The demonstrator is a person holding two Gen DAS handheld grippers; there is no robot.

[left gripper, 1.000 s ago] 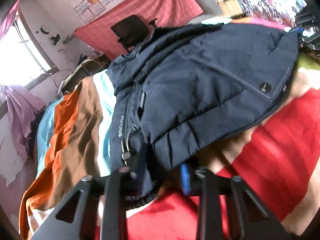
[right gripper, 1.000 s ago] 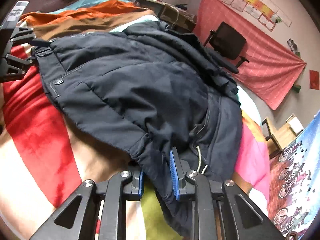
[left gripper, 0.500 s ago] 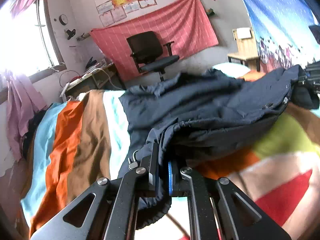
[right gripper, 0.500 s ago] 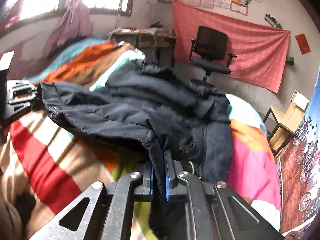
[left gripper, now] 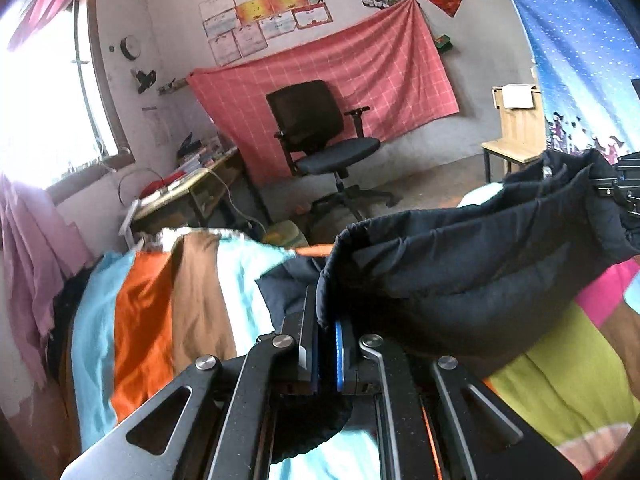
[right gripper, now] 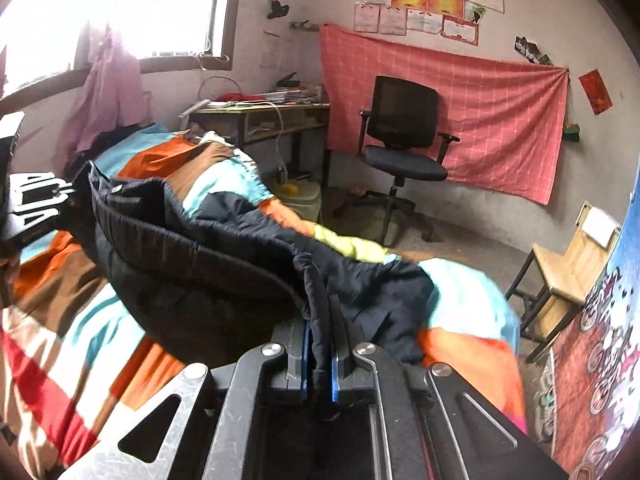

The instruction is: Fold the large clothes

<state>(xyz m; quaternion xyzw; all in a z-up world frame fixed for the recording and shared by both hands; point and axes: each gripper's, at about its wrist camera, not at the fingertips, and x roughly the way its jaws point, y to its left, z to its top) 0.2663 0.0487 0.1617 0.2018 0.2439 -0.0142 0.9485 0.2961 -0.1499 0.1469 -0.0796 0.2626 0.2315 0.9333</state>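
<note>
Both grippers: left gripper (left gripper: 327, 334) and right gripper (right gripper: 320, 334) angled slightly downward; each clamped tight on the navy jacket (left gripper: 472, 264) hem
Edges: hem stretched between them above the striped bedspread (left gripper: 168, 304)
Room: office chair (right gripper: 404, 140) well apart

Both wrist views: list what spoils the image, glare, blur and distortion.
Left wrist view: the window is blown out to white, the room's edges bend with the fisheye lens, and the striped bedspread is slightly smeared. Right wrist view: window glare again, and the bedspread beside the dark jacket is motion-blurred.
</note>
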